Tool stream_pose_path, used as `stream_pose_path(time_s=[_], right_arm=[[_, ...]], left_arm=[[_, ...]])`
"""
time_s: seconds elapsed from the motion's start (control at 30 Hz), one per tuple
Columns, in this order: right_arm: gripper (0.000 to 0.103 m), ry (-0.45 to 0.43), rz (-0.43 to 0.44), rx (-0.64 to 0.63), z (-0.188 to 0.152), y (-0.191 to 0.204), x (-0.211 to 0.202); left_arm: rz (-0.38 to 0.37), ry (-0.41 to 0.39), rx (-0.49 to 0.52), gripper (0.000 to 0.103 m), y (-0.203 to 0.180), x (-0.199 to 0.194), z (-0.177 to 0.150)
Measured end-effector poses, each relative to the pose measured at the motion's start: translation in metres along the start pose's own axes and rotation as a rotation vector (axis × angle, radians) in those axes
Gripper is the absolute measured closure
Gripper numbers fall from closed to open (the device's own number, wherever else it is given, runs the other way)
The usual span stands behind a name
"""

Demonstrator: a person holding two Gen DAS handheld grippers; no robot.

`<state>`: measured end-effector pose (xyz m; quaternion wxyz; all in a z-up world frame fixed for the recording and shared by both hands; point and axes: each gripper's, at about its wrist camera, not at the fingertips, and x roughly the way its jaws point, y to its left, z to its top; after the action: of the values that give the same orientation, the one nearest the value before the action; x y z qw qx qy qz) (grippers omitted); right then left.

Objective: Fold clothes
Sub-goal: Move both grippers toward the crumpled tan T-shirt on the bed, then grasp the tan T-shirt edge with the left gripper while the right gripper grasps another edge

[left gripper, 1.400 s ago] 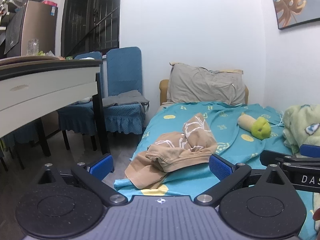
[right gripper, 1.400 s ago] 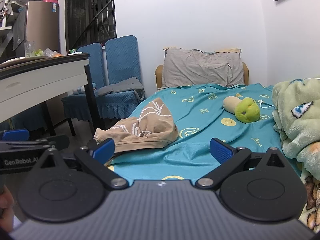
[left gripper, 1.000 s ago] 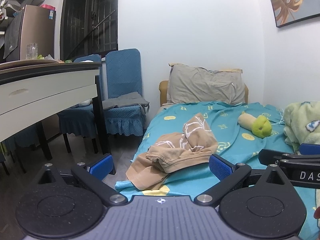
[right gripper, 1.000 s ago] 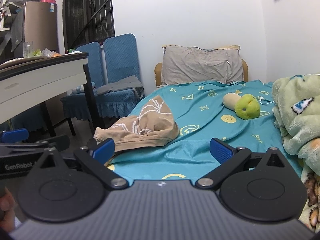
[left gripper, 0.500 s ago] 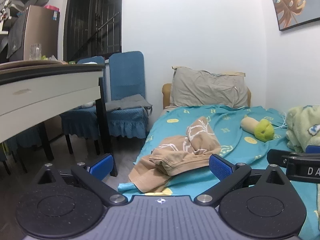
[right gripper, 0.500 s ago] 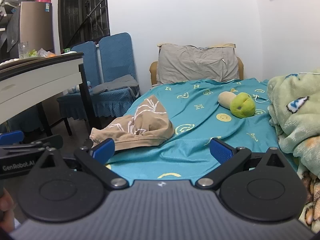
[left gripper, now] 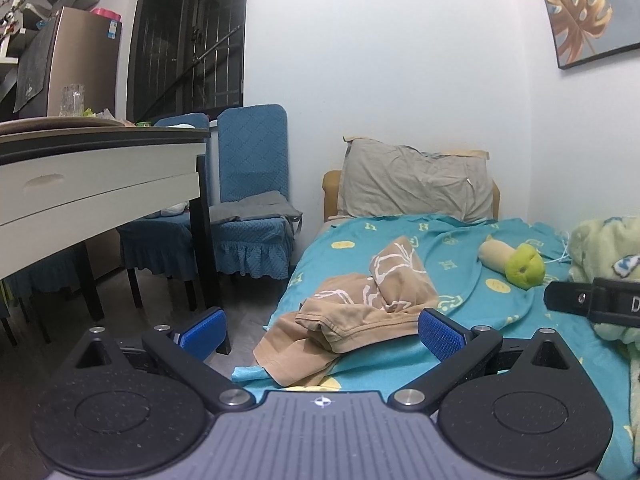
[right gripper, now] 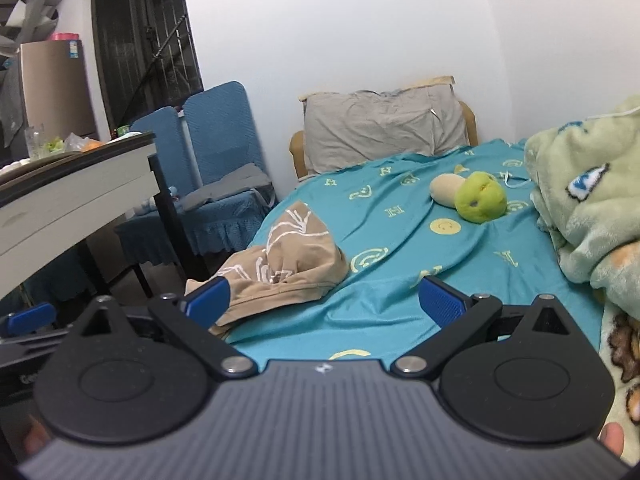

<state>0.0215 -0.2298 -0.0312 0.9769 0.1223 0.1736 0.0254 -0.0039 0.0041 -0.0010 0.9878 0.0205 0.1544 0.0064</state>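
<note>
Your left claw (left gripper: 322, 330) and right claw (right gripper: 323, 300) are both spread wide and empty, and have edged nearer the tan garment (left gripper: 360, 304) since a second ago. It lies crumpled at the bed's (right gripper: 400, 240) edge, unfolded and ungrasped.

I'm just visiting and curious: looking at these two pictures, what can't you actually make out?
- Tan garment: crumpled, so its type is unclear; in the left view its near edge sits behind the left gripper.
- Green blanket: cut off by the right edge of the right view.
- Items on the table: too small to identify.
- Wall picture: partly cropped in the left view.
</note>
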Motion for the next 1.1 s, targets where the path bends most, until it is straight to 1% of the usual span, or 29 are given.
stream_pose_path(time_s=[0.1, 0.2, 0.47, 0.6, 0.63, 0.7, 0.73, 0.77, 0.8, 0.87, 0.9, 1.1], right_arm=[[0.002, 0.007, -0.001, 0.001, -0.002, -0.001, 0.003], [0.002, 0.011, 0.002, 0.001, -0.003, -0.001, 0.005], [0.002, -0.006, -0.004, 0.001, -0.001, -0.003, 0.003], [0.007, -0.015, -0.008, 0.006, 0.0, -0.005, 0.001], [0.01, -0.017, -0.007, 0.008, 0.001, -0.005, 0.001], [0.034, -0.018, -0.019, 0.002, 0.002, -0.005, 0.0], [0.037, -0.018, -0.029, -0.003, 0.002, -0.005, 0.0], [0.048, -0.024, -0.029, -0.003, 0.002, -0.006, -0.001], [0.062, -0.03, -0.03, 0.0, 0.003, -0.007, -0.002], [0.074, -0.042, -0.04, -0.001, 0.004, -0.008, -0.004], [0.076, -0.05, -0.04, -0.002, 0.004, -0.009, -0.005], [0.076, -0.072, -0.033, 0.013, 0.007, -0.014, -0.009]], left_arm=[[0.001, 0.002, 0.002, 0.0, 0.0, 0.001, -0.002], [0.002, 0.021, 0.01, 0.0, -0.002, 0.005, -0.004], [0.002, 0.052, 0.047, 0.0, -0.009, 0.01, -0.009], [-0.005, 0.058, 0.066, 0.0, -0.013, 0.012, -0.011], [-0.005, 0.062, 0.07, 0.0, -0.013, 0.012, -0.012], [-0.007, 0.071, 0.08, 0.0, -0.015, 0.014, -0.013], [-0.008, 0.076, 0.087, 0.0, -0.016, 0.015, -0.014], [-0.008, 0.082, 0.093, 0.0, -0.017, 0.016, -0.014], [-0.008, 0.087, 0.099, 0.0, -0.018, 0.017, -0.014], [-0.008, 0.094, 0.108, 0.0, -0.02, 0.019, -0.015], [-0.01, 0.096, 0.109, 0.0, -0.021, 0.02, -0.015], [-0.016, 0.117, 0.108, 0.0, -0.02, 0.027, -0.016]])
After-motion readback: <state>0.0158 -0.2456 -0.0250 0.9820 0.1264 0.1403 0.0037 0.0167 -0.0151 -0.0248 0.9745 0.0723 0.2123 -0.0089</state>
